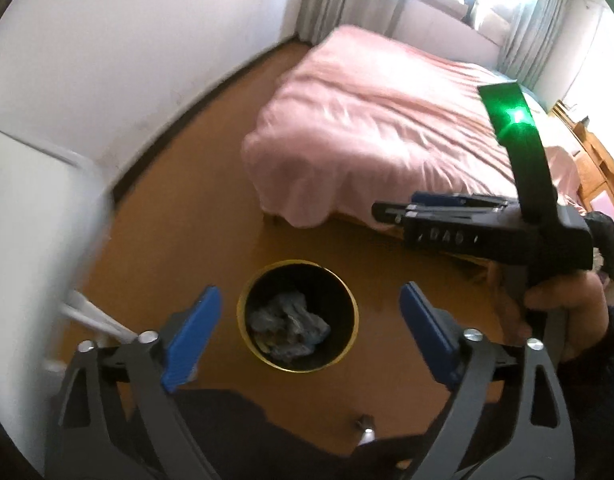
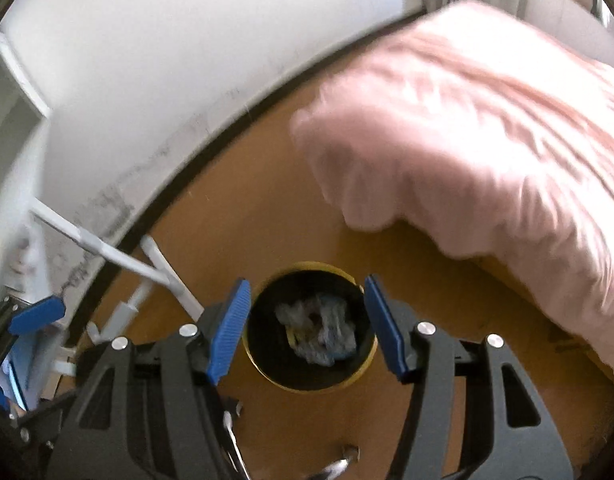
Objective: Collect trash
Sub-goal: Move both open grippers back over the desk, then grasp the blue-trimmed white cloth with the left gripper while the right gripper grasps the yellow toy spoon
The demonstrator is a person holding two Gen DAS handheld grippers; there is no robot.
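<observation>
Fingers of both grippers stand wide apart and carry nothing. Left gripper (image 1: pixel 310 336): blue pads spread, hanging above the bin, which shows in the gap between them. Right gripper (image 2: pixel 307 330): same attitude in its own view, pads either side of the bin opening; in the left wrist view it appears side-on above and to the right of the bin, and its opening cannot be read from there.

Trash bin (image 1: pixel 243 320): round, black inside, gold rim, upright on the brown floor (image 1: pixel 187 240). Crumpled wad of trash (image 1: pixel 289 322) lies at the bottom of the bin, greyish-blue, looks like paper or thin plastic; blur prevents a firmer call. No loose trash is visible on the floor around the bin.

Handling judgement: wad is likely light, soft and compressible, not fragile; a pinch across any raised fold would hold, though it may spring or slip if nipped at one thin edge. Bin is probably light and stiff; best hold is the rim, one finger inside and one outside.

Outward from the bin: bed with pink cover (image 1: pixel 379 120) beyond and to the right, near but apart. White rack legs (image 2: pixel 155 268) to the left, by the white wall (image 1: pixel 127 40).
</observation>
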